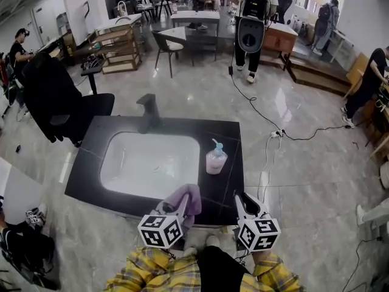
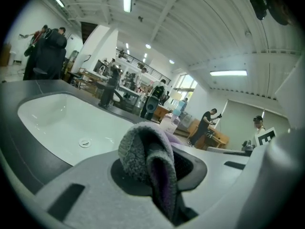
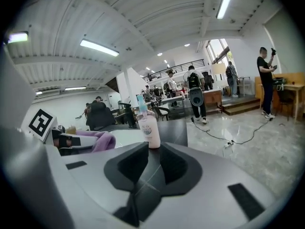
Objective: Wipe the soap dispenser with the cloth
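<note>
Head view had the whole layout: soap dispenser [image 1: 216, 158] standing upright on the black counter [image 1: 226, 132], just right of the white sink [image 1: 146, 163], untouched. Left gripper [image 1: 181, 204] sat at the counter's front edge, and only its own view showed the jaws clamped on a folded purple-grey cloth [image 2: 147, 161]. Right gripper [image 1: 243, 201] was beside it. Its view showed jaws nearly together, a narrow gap with nothing in it, the dispenser straight ahead but well apart.
</note>
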`<state>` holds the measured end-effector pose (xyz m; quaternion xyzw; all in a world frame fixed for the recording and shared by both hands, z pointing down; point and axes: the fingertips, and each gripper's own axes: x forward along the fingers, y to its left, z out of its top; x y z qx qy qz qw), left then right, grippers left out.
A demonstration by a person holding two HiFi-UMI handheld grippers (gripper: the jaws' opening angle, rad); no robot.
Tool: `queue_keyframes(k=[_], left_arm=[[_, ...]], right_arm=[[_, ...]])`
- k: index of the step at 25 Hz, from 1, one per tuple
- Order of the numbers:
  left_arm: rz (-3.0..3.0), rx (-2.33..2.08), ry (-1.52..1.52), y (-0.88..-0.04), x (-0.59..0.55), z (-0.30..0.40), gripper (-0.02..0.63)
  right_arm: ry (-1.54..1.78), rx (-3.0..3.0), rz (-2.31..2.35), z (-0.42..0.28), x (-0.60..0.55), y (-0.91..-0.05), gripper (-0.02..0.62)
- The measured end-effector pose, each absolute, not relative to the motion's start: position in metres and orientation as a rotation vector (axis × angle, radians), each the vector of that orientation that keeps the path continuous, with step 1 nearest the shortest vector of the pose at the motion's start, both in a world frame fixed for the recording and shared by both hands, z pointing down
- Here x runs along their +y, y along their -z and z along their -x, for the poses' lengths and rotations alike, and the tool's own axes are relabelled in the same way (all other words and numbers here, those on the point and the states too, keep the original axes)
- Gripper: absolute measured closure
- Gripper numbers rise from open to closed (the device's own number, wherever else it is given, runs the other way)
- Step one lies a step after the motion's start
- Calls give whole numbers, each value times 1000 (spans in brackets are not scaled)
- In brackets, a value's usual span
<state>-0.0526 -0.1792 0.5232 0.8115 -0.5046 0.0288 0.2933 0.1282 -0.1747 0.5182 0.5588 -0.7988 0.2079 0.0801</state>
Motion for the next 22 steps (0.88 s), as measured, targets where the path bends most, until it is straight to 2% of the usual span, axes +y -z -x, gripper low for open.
queue_keyframes(k=[22], left_arm=[[-2172, -1366, -132, -530, -141, 79, 548]], right_arm=[[-710, -2341, -1621, -117, -130, -541, 589]])
